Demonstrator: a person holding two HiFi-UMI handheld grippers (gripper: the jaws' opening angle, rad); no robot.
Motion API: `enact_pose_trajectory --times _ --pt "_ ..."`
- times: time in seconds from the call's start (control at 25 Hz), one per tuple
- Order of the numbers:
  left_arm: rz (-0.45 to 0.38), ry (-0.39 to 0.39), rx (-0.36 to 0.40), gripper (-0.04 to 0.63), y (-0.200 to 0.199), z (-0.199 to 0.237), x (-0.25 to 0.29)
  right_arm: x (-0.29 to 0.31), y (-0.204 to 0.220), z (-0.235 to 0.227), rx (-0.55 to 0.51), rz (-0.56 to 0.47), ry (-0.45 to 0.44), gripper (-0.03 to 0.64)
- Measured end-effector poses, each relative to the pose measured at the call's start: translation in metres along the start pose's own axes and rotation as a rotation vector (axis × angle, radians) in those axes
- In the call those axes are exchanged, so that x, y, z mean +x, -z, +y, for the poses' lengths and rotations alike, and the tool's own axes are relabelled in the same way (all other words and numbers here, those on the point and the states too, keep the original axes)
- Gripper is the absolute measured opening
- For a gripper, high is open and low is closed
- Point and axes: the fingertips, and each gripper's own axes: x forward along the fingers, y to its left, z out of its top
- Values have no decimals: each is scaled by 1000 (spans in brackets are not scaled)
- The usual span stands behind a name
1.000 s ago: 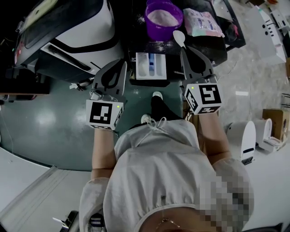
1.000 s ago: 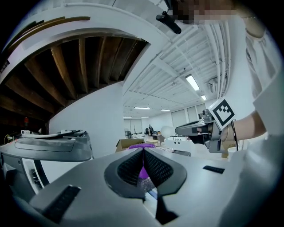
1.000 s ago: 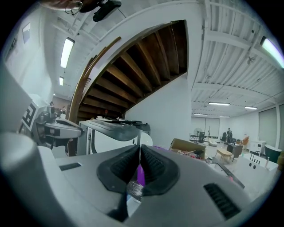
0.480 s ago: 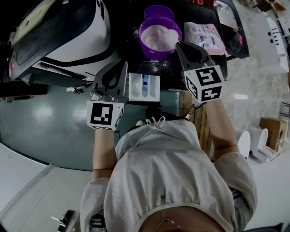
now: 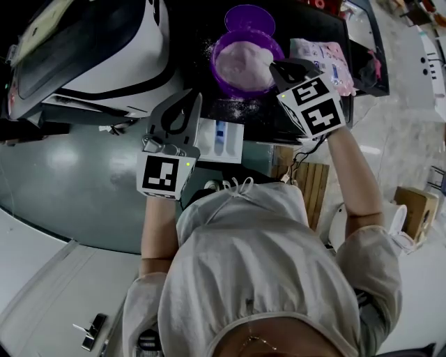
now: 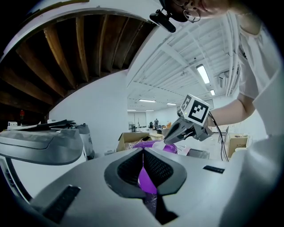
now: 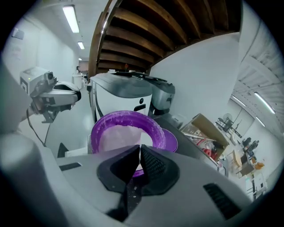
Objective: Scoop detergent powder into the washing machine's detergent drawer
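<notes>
Right tongs (image 5: 275, 67) have moved up and over the round purple plastic tub (image 5: 217, 73) since half a second ago; they were at its near right edge then. Left tongs (image 5: 189, 103) unchanged in place.

Head view: right forearm reaches forward, marker cube up, and the tongs' tips dip over the tub's right rim into the white detergent powder (image 5: 240, 61). The left forearm is straight, with the tongs held level and their tips just left of the white pulled-out detergent drawer (image 5: 205, 136) with its blue middle slot. The drawer lies between the two tongs, nearer the person than the tub. A loose purple lid (image 5: 249, 17) sits behind the tub and a pink printed packet (image 5: 320, 54) to its right. Spilled powder grains dot the dark counter (image 5: 268, 115) between tub and drawer. The white-and-black washing machine (image 5: 104, 56) fills the upper left.

Left gripper view: pads pressed together with nothing between them, purple showing through the slot below. Beyond them the right tongs angle down into the tub. A brown cardboard box (image 6: 133, 139) stands further back.

Right gripper view: pads clenched on the thin white plastic spoon (image 7: 140, 156), seen only as a sliver, its bowl hidden. The tub sits straight ahead with the powder heaped against its far wall. The washing machine stands behind it and the left tongs hang off to the left, well apart.
</notes>
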Motion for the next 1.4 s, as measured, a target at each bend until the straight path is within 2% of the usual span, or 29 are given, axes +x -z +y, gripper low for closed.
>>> enact_pose_trajectory --times 0.08,0.2,0.32,0.48,0.64,0.8,0.92,1.08,1.24,1.4 --pt "-14 -4 5 21 -1 2 2 6 1 0 -48 59 -23 14" --pt "22 -8 -9 21 2 3 2 13 3 0 -123 139 -45 13" --pt "-27 -17 9 21 -2 6 2 20 7 0 -180 206 -58 12" --pt "43 -23 -21 21 7 8 -5 28 16 2 -217 284 -81 14" --pt "-30 -41 6 21 3 14 -8 31 6 -8 -291 329 -45 12" --pt "-38 -50 4 21 4 17 -14 35 6 -11 -347 409 -60 12" --pt "3 -54 -19 21 9 18 -20 35 11 -11 -331 449 -87 12" --pt "22 -60 -32 21 12 19 -26 34 23 11 -221 479 -216 12" --pt "-42 -72 -5 21 7 20 -29 32 24 18 -186 491 -261 12" --pt "-46 -77 -3 21 5 19 -35 28 23 24 -118 479 -306 12"
